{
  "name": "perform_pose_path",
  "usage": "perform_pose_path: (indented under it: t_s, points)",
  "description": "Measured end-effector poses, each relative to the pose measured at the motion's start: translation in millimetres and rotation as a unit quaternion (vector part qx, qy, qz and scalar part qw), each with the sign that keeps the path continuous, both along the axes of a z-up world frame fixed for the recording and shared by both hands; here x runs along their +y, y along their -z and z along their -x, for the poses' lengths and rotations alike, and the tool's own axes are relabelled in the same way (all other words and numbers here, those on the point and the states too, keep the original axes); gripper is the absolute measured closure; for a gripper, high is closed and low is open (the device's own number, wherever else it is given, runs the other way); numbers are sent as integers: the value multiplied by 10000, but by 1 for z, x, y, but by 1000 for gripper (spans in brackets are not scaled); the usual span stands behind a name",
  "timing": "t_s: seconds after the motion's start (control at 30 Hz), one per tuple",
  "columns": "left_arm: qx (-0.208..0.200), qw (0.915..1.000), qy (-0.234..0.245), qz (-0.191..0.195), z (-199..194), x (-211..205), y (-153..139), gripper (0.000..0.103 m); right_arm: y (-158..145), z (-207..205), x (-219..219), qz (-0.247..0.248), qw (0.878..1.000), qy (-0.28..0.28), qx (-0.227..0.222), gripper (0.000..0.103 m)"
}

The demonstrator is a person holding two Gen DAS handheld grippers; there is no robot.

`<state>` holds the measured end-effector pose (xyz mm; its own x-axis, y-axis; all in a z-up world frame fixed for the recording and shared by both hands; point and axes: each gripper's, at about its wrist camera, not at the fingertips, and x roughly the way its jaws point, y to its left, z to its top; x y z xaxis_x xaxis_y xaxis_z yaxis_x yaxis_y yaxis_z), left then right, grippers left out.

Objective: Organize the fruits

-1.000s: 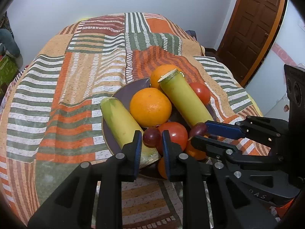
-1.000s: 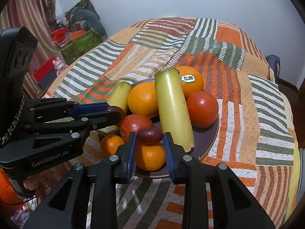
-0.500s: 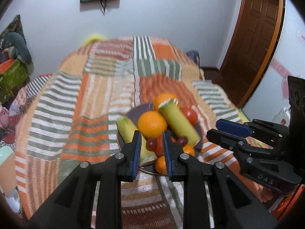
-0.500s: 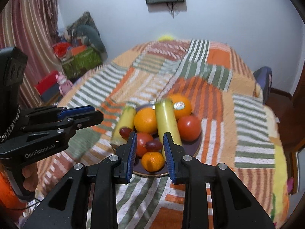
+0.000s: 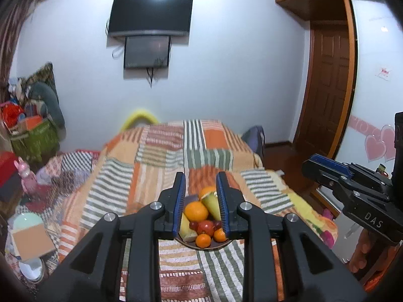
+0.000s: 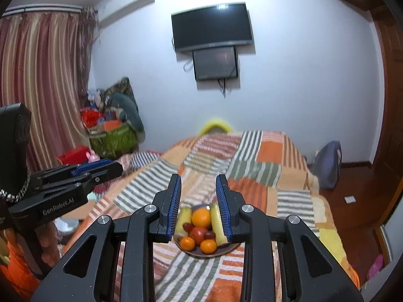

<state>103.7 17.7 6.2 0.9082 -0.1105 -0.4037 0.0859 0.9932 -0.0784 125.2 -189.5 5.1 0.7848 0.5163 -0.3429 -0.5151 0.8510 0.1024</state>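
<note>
Both the left gripper and right gripper hover level, well above the fruit plate, jaws parted, holding nothing.

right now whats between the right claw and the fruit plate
Nothing solid: the right claw is open and empty, held apart from the plate. In the right wrist view only the striped bedspread shows around it.

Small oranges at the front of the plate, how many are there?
2. One small orange lies front left on the plate; the other small orange lies just right of it. Others may be hidden under the pile.
</note>
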Motion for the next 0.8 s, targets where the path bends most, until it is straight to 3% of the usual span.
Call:
perform_pose_path:
  t_s: [0.1, 0.13, 0.23, 0.3, 0.4, 0.53, 0.63, 0.8]
  points:
    - [-339, 9994, -68, -59, 22, -7, -13, 49, -8, 11, -1, -89, 9998, -17, -163, 72]
    - [-451, 9988, -129, -109, 29, -9, -17, 48, -9, 14, -1, -105, 9997, -14, -210, 69]
    - [-575, 9981, -173, -168, 41, -12, -25, 42, -12, 23, -2, -132, 9993, 55, -347, 44]
    - [-651, 9975, -206, -155, 48, -12, -28, 30, -13, 26, -4, -166, 9988, 137, -440, 29]
    - [-723, 9968, -293, -192, 55, -14, -29, 17, -12, 27, -5, -208, 9983, 193, -513, 21]
    - [-757, 9964, -342, -142, 58, -12, -30, 8, -12, 27, -5, -219, 9978, 299, -541, 15]
    - [-764, 9964, -358, -112, 61, -11, -30, 5, -11, 32, -8, -219, 9971, 426, -587, 1]
    - [-762, 9963, -371, -108, 62, -10, -28, 2, -9, 35, -9, -172, 9963, 554, -640, 0]
